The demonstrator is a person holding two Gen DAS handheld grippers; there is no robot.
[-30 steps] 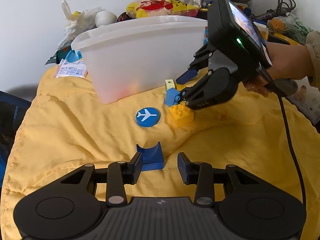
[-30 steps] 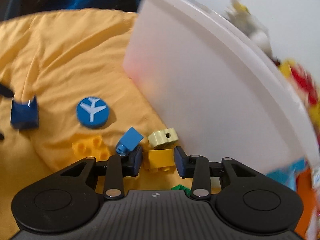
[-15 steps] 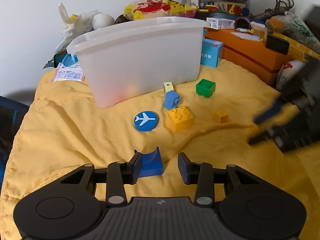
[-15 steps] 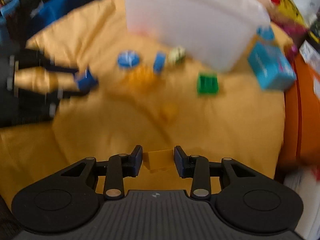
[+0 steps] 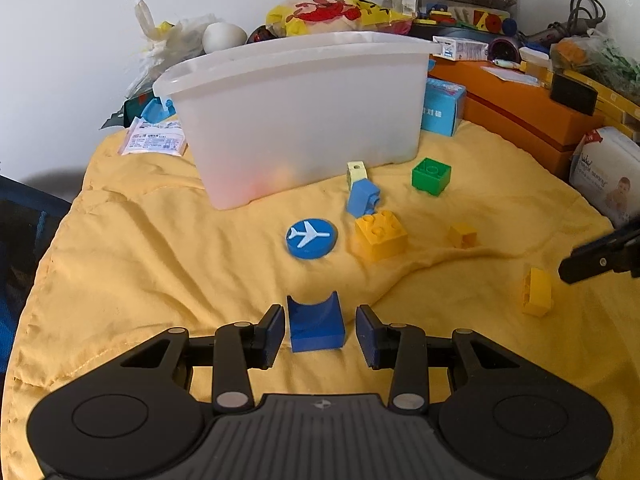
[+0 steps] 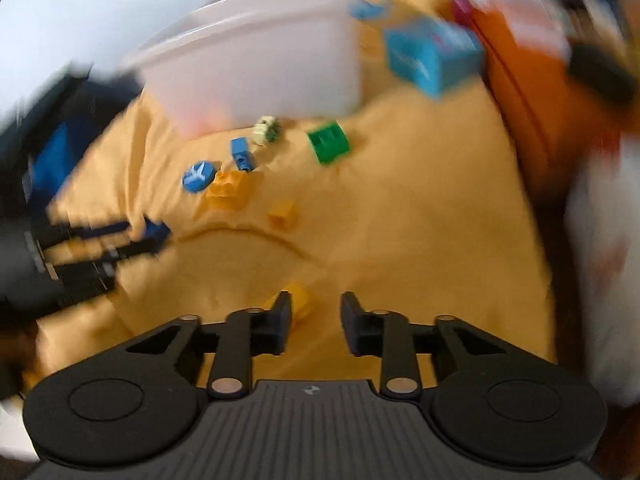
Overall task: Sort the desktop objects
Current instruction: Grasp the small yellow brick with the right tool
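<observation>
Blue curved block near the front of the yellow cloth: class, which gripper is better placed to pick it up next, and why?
Left. The left gripper is open with the blue curved block between its fingers. The right gripper, also open, sits far off beside a small yellow brick.

White airplane sign on blue round disc [image 5: 311, 237]; other package print unreadable.

White wall [image 5: 80, 20], yellow bedspread [image 5: 160, 260]
</observation>
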